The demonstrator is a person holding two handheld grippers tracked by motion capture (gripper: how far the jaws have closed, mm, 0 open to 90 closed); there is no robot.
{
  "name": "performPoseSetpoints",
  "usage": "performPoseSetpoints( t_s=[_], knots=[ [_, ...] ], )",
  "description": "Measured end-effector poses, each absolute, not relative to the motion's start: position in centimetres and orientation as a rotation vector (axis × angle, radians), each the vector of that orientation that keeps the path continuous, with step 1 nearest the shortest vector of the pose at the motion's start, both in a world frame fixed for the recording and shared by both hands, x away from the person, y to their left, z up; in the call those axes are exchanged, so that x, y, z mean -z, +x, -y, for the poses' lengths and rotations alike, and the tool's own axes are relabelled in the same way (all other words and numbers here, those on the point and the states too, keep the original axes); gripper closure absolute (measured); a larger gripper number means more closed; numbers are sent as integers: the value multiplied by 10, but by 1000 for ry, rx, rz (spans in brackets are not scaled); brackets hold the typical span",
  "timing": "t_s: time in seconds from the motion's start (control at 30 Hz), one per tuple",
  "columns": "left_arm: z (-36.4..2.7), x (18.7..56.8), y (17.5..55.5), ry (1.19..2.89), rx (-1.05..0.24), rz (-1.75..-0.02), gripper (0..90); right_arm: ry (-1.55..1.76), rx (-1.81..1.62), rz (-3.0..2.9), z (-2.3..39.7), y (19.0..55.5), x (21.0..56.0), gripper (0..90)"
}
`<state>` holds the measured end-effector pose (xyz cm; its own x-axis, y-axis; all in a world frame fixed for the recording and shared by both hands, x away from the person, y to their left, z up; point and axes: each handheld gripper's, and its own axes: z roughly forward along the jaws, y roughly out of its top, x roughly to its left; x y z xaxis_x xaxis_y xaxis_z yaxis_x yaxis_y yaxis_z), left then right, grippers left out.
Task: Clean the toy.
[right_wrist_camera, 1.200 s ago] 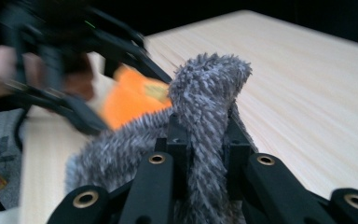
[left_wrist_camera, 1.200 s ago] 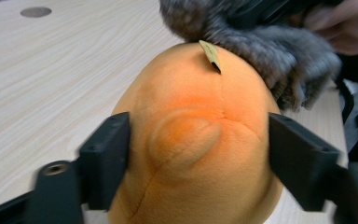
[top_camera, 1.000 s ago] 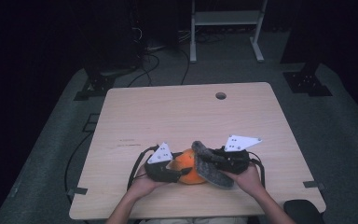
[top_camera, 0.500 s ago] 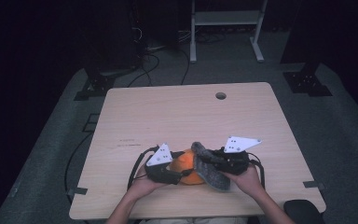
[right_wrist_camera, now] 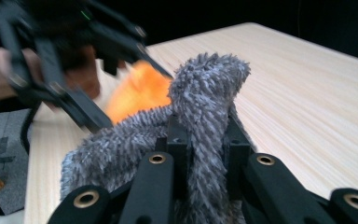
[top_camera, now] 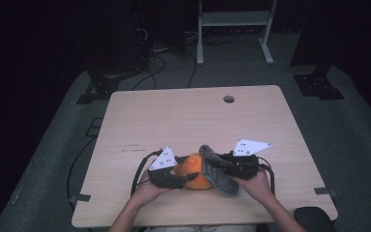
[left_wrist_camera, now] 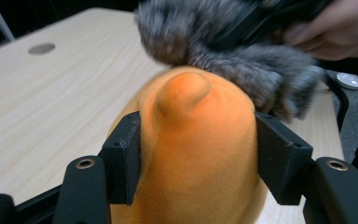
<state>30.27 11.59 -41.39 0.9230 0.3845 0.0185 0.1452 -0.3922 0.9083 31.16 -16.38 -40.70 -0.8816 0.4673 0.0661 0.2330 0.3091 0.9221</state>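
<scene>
Light wooden table [top_camera: 183,121], everything bunched at the near edge. Orange plush thing [top_camera: 196,171] lying there between both hands, touching the grey fuzzy cloth [top_camera: 218,175] on its right. Left tool [top_camera: 186,180] pinching the orange plush, jaws just been closing in on it. Right tool [top_camera: 211,163] clamped tight on the grey cloth.

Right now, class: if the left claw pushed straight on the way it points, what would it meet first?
The left claw already grips the orange toy; beyond it, likely the grey fur in the right claw.
</scene>
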Motion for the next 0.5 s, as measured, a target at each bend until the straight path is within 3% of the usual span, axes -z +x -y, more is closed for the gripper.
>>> performPoseSetpoints(
  t_s=[0.23,0.5],
  knots=[
    [-112,413,302,2000,-286,-371,378,541,-1678,-2345,152,300,398,773],
    [-120,421,313,1979,-193,-459,169,629,-1619,-2369,160,311,410,773]
  ],
)
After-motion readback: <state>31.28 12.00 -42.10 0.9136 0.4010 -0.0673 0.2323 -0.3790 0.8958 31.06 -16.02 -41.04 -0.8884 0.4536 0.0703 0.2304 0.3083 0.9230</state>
